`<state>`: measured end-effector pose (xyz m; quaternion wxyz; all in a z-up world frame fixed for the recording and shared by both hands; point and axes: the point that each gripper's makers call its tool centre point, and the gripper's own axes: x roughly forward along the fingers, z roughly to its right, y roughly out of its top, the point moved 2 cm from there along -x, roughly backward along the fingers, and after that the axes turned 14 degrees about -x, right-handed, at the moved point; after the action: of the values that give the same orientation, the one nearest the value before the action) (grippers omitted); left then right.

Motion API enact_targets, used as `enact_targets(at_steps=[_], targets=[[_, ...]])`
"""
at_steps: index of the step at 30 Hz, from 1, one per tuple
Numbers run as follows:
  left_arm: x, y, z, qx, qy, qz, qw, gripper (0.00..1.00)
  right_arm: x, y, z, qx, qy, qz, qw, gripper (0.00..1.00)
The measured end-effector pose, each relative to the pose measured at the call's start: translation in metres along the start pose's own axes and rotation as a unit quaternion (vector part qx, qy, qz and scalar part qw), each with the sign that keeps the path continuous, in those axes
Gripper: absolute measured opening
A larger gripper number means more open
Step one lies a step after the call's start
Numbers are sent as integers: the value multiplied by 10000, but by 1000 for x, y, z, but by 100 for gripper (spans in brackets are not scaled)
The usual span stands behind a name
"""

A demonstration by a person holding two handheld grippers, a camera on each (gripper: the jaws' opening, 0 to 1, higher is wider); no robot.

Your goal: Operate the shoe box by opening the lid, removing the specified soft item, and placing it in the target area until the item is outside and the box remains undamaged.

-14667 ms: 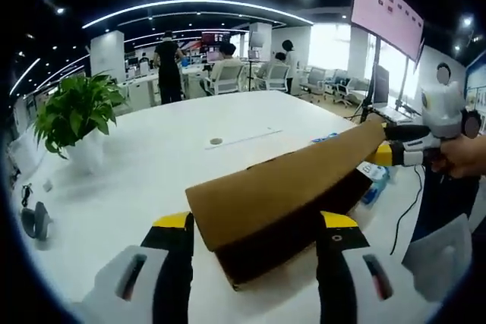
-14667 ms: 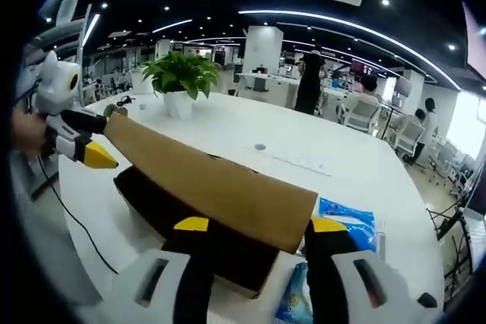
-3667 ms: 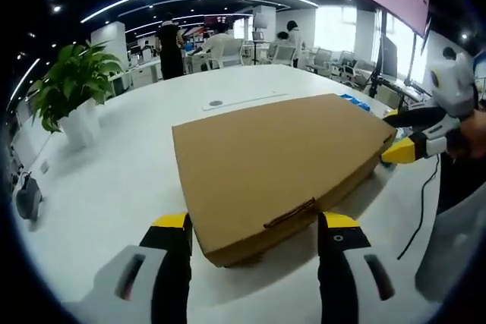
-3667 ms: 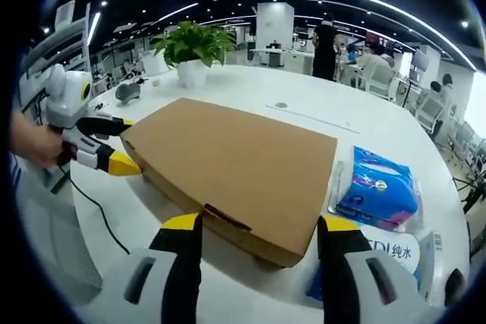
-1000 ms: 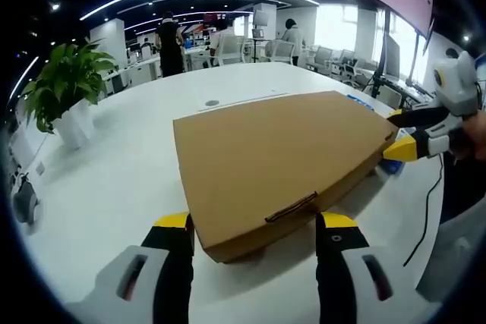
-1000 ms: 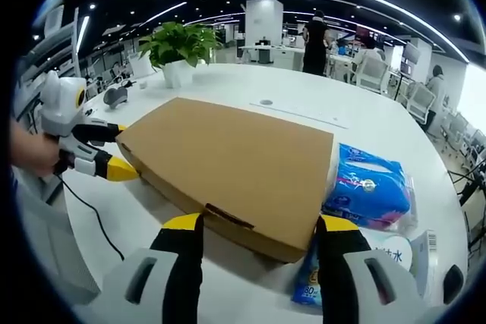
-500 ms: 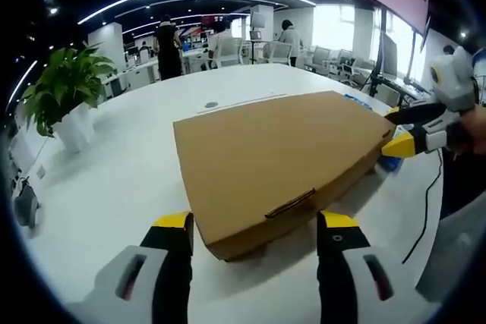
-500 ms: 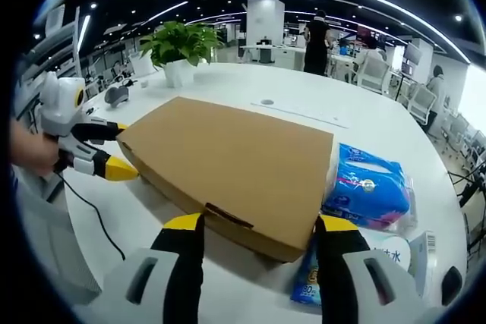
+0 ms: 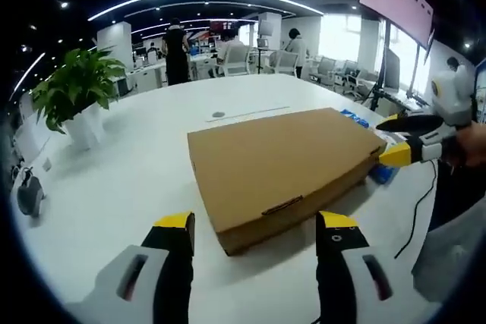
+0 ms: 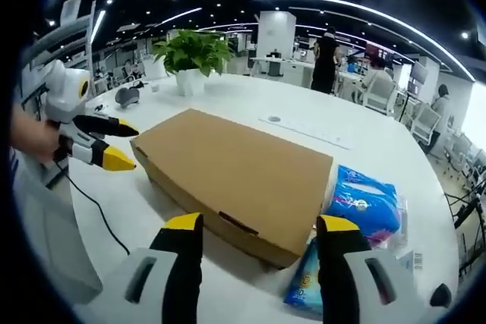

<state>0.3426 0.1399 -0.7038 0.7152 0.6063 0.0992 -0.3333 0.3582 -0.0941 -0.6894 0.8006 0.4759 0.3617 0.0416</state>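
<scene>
A flat brown cardboard shoe box [image 9: 282,163] [image 10: 235,173] lies on the white table with its lid down. A blue soft pack [image 10: 364,200] rests on the table beside the box, with its corner [image 9: 381,174] showing past the box's far end. My left gripper [image 9: 254,225] is open, a short way back from the box's near end, jaws to either side and apart from it. My right gripper [image 10: 257,229] is open too, just short of the opposite end. Each gripper appears in the other's view, off the box: the left [image 10: 102,142], the right [image 9: 414,139].
A potted green plant [image 9: 74,96] [image 10: 194,54] stands at the table's far side. A second blue pack [image 10: 313,272] lies by my right jaw. A grey round device [image 9: 30,195] sits at the table edge. Cables hang off the table; people and desks fill the office behind.
Both grippers have pulled back and up from the box ends, so the box looks smaller. The lid, raised earlier with a dark interior showing, lies shut.
</scene>
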Motion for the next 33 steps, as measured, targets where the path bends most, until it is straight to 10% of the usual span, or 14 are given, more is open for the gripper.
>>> enact_targets(at_steps=[21,33], targets=[[-89,12,71,-233,-610,581,9962,81,-105,12,9,192,189,920,9954,78],[-140,23,66,-696,-403,1022,9915,85,-164,25,-11,-138,192,1389,9900,80]])
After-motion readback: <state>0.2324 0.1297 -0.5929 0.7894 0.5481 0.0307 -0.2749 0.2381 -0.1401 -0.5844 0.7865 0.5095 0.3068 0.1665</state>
